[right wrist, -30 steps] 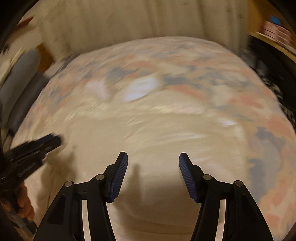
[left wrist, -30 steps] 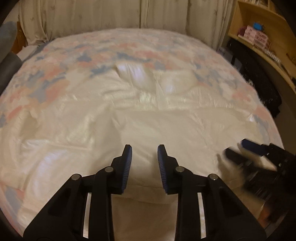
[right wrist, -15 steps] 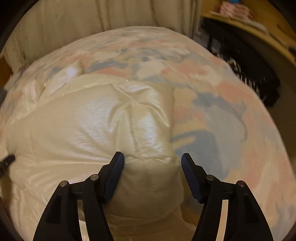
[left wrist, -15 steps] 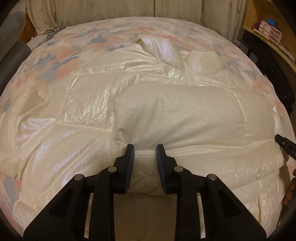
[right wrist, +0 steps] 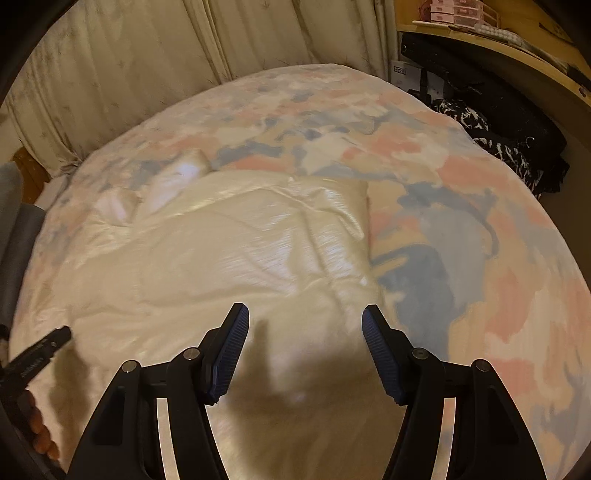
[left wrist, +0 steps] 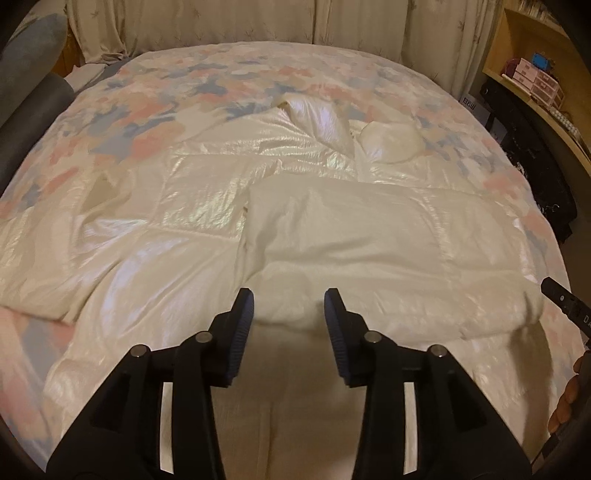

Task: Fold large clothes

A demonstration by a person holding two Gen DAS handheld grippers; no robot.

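A large cream quilted coat (left wrist: 229,229) lies spread on the bed; its right part is folded over onto the body as a matte panel (left wrist: 362,236). The hood (left wrist: 321,122) lies at the far end. My left gripper (left wrist: 288,306) is open and empty, just in front of the near edge of the folded panel. My right gripper (right wrist: 304,325) is open and empty, above the coat's right near edge (right wrist: 258,258). The right gripper's tip shows at the right edge of the left wrist view (left wrist: 565,302). The left gripper's tip shows at the left of the right wrist view (right wrist: 40,350).
The bed has a pastel pink and blue floral cover (right wrist: 461,229). Cream curtains (left wrist: 229,22) hang behind it. A wooden shelf with boxes (left wrist: 535,77) and dark bags (right wrist: 491,122) stand to the right. A grey chair (left wrist: 26,92) is at the left.
The left gripper's jaws were close on the folded edge half a second ago; they now stand wide and back from it. Both grippers have pulled back; the folded panel rests on the coat.
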